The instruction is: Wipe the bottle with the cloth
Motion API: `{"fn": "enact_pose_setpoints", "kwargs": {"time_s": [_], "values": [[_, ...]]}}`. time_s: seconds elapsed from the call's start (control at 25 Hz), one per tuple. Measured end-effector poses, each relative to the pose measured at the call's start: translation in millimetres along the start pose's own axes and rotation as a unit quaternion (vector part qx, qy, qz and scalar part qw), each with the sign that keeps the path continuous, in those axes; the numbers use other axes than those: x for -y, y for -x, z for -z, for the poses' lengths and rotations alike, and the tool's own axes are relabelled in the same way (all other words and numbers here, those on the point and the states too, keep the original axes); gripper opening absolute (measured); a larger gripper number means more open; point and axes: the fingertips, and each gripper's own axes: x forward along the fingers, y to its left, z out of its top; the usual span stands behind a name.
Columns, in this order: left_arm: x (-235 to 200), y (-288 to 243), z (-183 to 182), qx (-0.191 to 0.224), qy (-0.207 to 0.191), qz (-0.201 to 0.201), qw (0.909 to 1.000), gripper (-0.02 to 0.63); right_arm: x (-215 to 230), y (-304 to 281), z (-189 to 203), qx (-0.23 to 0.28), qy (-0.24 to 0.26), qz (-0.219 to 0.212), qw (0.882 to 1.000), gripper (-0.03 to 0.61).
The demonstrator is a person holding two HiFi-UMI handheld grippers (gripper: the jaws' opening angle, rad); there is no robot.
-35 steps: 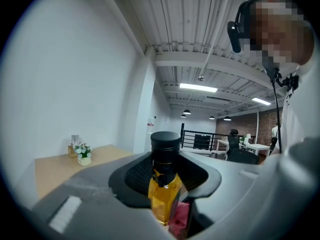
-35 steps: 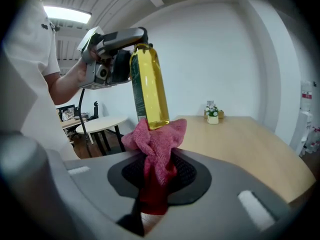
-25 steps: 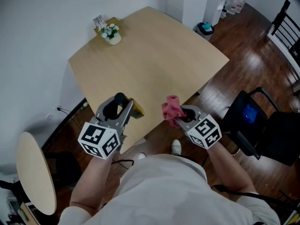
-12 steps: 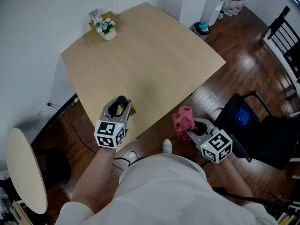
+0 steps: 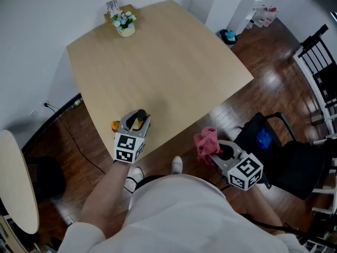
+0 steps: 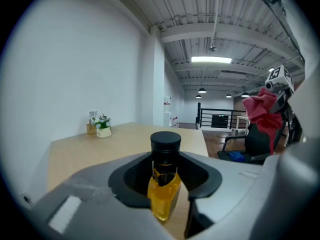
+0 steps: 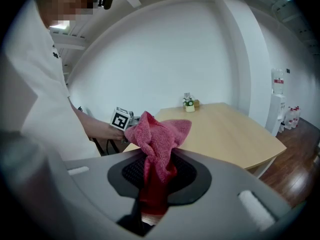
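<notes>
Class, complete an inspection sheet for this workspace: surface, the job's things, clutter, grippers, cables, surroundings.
Surface: pale wooden table, smooth top.
Job's things: amber bottle with black cap, upright in the left gripper at the table's near edge; red cloth bunched in the right gripper, apart from the bottle.
Clutter: small flower pot at the far corner, a card stand behind it.
Grippers: left gripper shut on the bottle; right gripper shut on the cloth, over the floor beside the table.
Cables: one black cable on the floor left of the table.
Surroundings: wood floor; black chair at right; round side table at left.
</notes>
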Motion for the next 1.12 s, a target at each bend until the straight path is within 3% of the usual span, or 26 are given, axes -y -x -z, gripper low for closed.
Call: {"fn": "enact_pose_setpoints", "kwargs": {"time_s": [0.28,0.44,0.6,0.76,0.92,1.12], "values": [[4,2,7,-0.002,-0.016,-0.003,0.9999,0.167,-22,-12,-8,0.003,0.012,-0.012,1.0,0.089],[-2,7,-5,0.013,-0.031,-0.002,0.9994,0.201,-33,-26,-14,0.008,0.016,-0.013,1.0,0.089],[5,27,-21,0.028,-0.017,0.018,0.9993,0.222,-44,-33,-21,0.02,0.018,-0.012,1.0,0.089],[23,86,-50,0.067,0.008,0.066,0.9955,0.222,-66,-40,-36,0.037,0.02,-0.01,0.999,0.089],[33,159,-80,0.109,-0.017,0.133,0.9849,0.206,-85,-41,-47,0.055,0.009,0.011,0.998,0.089],[24,223,-60,0.071,0.035,0.203,0.9759,0.192,-123,-28,-43,0.049,0.007,0.056,0.997,0.089]]}}
